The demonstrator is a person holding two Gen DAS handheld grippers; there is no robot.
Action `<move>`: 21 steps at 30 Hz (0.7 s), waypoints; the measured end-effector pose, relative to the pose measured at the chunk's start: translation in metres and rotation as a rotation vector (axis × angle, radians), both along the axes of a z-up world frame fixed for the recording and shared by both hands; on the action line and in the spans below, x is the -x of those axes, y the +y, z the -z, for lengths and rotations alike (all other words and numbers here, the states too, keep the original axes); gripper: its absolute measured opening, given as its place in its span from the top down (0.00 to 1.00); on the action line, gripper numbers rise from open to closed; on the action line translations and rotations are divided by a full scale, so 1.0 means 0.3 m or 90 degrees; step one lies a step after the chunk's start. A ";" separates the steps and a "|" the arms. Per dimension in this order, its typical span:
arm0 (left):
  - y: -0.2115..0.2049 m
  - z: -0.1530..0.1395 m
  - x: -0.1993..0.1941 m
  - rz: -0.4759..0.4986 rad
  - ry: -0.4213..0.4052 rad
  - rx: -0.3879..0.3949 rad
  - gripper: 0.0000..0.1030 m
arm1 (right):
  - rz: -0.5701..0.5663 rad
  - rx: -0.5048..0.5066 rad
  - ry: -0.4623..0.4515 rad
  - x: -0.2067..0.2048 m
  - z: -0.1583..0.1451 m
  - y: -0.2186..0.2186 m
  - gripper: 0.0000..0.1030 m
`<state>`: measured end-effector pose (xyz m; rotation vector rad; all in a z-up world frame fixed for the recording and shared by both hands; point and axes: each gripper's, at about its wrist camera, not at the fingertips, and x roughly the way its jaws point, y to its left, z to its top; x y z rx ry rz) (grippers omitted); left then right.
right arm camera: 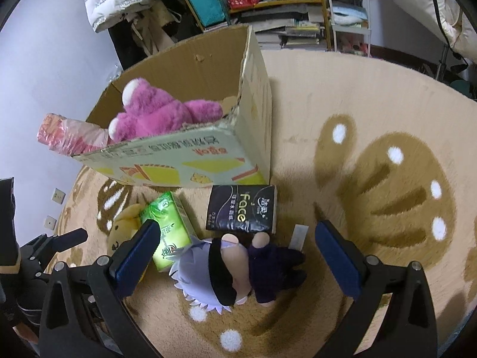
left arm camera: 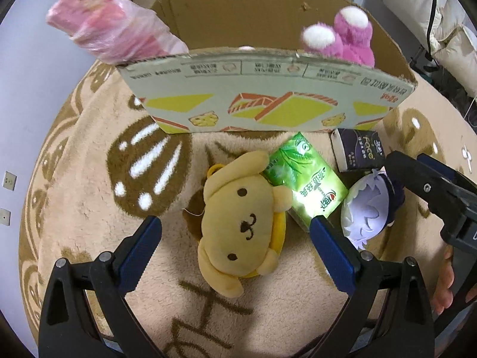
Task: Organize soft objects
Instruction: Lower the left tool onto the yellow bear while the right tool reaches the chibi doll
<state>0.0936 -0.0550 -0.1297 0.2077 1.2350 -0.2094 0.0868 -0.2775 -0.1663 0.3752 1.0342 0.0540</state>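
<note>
1. While the left gripper (left arm camera: pixel 235 235) hovers spread wide and empty, a yellow plush dog (left arm camera: pixel 241 223) lies between its blue pads on the beige patterned rug (left arm camera: pixel 89 155). A green tissue pack (left arm camera: pixel 304 179) touches the dog's right side; farther off stands an open cardboard box (left arm camera: pixel 268 101) holding a pink plush bear (left arm camera: pixel 342 35).

2. Seen from the right wrist, the right gripper (right arm camera: pixel 238 247) is likewise wide apart and empty above a white-haired doll in dark clothes (right arm camera: pixel 232 268), just near of a black tissue pack (right arm camera: pixel 241 208).
</note>
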 end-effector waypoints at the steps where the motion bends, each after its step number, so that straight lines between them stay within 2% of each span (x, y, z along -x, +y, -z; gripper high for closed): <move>1: -0.002 0.007 -0.003 0.002 0.004 -0.002 0.04 | -0.001 -0.001 0.004 -0.004 0.005 0.004 0.00; 7: -0.013 0.053 -0.025 0.003 0.028 -0.015 0.04 | -0.009 -0.003 0.029 -0.016 0.041 0.022 0.00; 21: 0.002 0.130 -0.078 -0.018 0.073 -0.008 0.04 | -0.015 0.012 0.078 -0.034 0.110 0.050 0.00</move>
